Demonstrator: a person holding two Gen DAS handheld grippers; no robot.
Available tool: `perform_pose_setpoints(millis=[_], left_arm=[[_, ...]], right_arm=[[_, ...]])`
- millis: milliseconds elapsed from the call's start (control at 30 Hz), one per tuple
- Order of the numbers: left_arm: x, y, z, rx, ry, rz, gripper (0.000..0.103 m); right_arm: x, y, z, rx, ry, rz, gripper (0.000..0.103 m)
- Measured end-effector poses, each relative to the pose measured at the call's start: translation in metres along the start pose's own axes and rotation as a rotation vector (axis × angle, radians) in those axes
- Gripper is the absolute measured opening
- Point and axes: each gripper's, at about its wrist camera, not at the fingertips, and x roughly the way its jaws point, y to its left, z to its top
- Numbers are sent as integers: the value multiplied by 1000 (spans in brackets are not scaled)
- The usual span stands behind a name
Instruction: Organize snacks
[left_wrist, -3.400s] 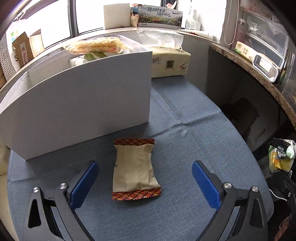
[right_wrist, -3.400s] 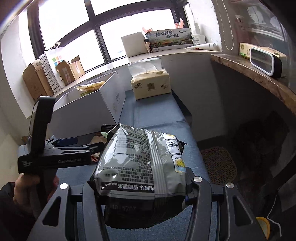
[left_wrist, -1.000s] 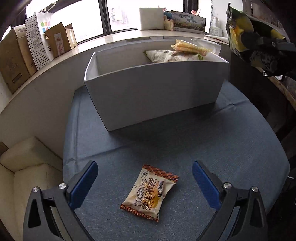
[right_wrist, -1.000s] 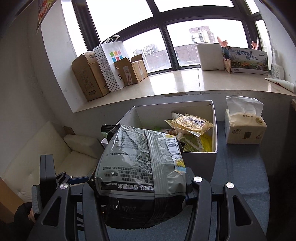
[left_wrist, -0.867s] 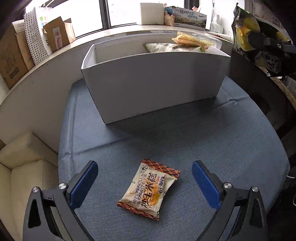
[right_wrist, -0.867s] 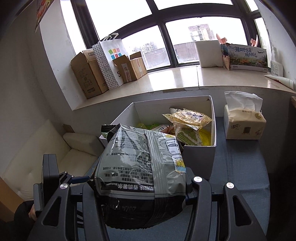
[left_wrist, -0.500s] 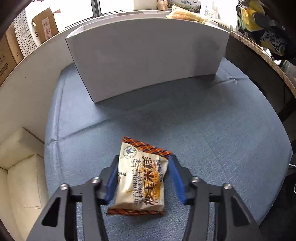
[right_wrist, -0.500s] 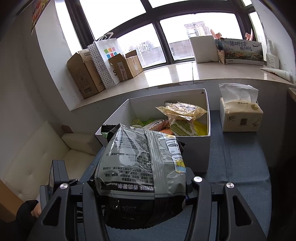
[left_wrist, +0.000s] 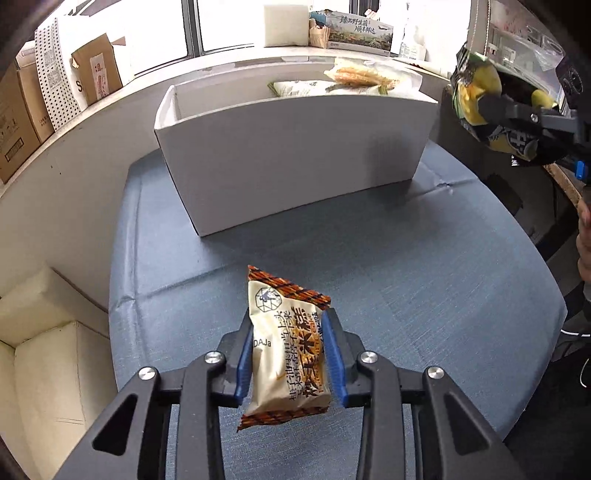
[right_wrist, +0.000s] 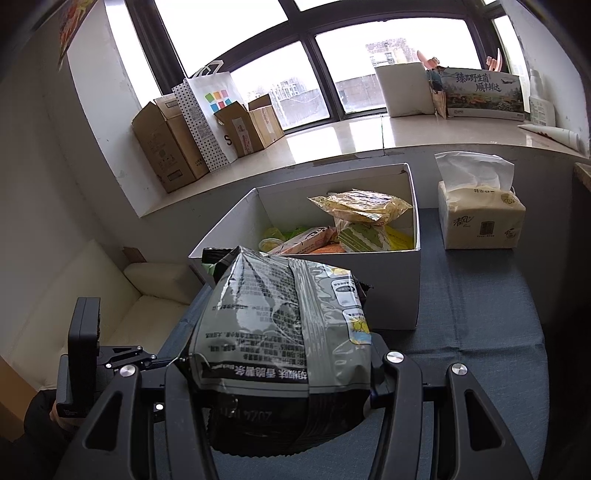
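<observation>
My left gripper (left_wrist: 290, 354) is shut on a small cream and orange snack packet (left_wrist: 286, 350) and holds it above the blue cloth, in front of the white box (left_wrist: 295, 155). My right gripper (right_wrist: 280, 373) is shut on a large grey chip bag (right_wrist: 280, 332), held in the air near the box's front right side; it also shows in the left wrist view (left_wrist: 491, 110). The white box (right_wrist: 391, 291) holds several snack packets (right_wrist: 358, 206).
A tissue pack (right_wrist: 480, 218) stands right of the box on the blue cloth (left_wrist: 406, 266). Cardboard boxes (right_wrist: 166, 144) and a paper bag (right_wrist: 207, 118) sit on the windowsill behind. A cream sofa (left_wrist: 40, 354) lies left of the table.
My left gripper has closed on the small snack packet and lifted it off the cloth. My right gripper has kept hold of the chip bag and drifted a little nearer the box.
</observation>
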Motion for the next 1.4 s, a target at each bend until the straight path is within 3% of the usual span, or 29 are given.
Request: perform_pose_setpoints(millis=[233, 500, 667, 867, 967, 1000, 1033, 1067, 1167, 1400], left_arm=[[-37, -4, 35, 25, -102, 32, 38], [-63, 11, 123, 0, -220, 73, 38], [-49, 27, 176, -47, -232, 114, 38], [-19, 40, 206, -72, -210, 144, 38], [-7, 45, 209, -94, -192, 143, 55], [-4, 47, 209, -103, -189, 145, 78], [-3, 48, 208, -112, -192, 145, 100], [-3, 49, 205, -119, -207, 139, 103], [-4, 50, 198, -121, -209, 146, 103], [-18, 47, 185, -144, -216, 145, 103]], right_arm=[[-7, 0, 6, -6, -25, 1, 58], [-11, 13, 54, -66, -97, -12, 58], [7, 11, 98, -71, -97, -11, 58], [49, -2, 135, -67, -51, -47, 58], [65, -7, 144, -63, -43, -58, 59], [71, -10, 148, -61, -30, -62, 61], [76, -12, 150, -52, -14, -67, 71], [81, -13, 152, -42, 0, -69, 88], [83, -15, 152, -24, 5, -105, 102], [74, -10, 142, -56, -1, -139, 103]])
